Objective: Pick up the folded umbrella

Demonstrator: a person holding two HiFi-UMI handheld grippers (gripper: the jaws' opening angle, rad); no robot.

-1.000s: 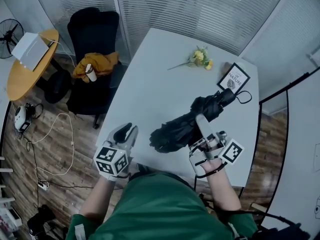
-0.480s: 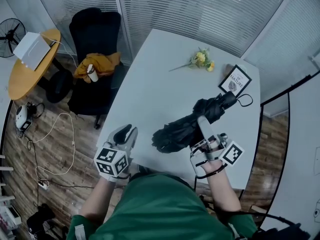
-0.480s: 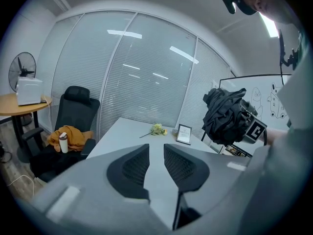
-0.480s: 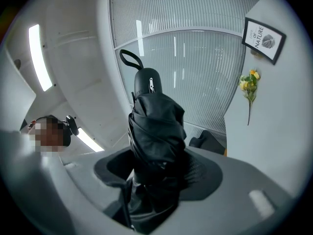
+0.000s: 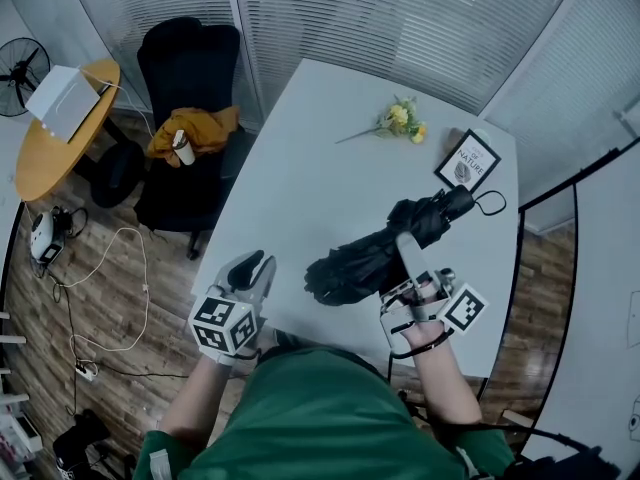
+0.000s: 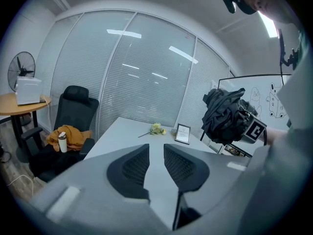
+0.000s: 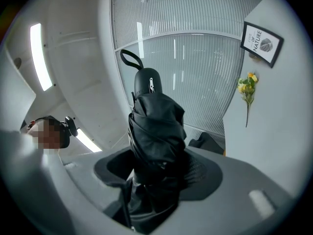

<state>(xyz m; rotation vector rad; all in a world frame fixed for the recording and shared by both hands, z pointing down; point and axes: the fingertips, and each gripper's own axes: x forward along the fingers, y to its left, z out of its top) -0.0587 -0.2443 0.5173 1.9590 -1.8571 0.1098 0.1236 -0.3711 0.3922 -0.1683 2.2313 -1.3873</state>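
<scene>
Grippers nearest the body; left gripper (image 5: 255, 265) hovers at the near edge of the white table (image 5: 300, 168), jaws slightly apart, nothing between them; right gripper (image 5: 403, 246) is clenched on the fabric of the folded umbrella (image 5: 370, 256), its strap end pointing away; since a moment ago, only a faint drift; the umbrella hangs clear of the tabletop, so the pick-up looks done and held; beyond it, picture frame (image 5: 468, 160), flowers (image 5: 400, 118), black chair (image 5: 185, 68).

Table (image 5: 300, 178) left half bare; umbrella (image 5: 365, 260), flowers (image 5: 400, 118), frame (image 5: 468, 160) right.
</scene>
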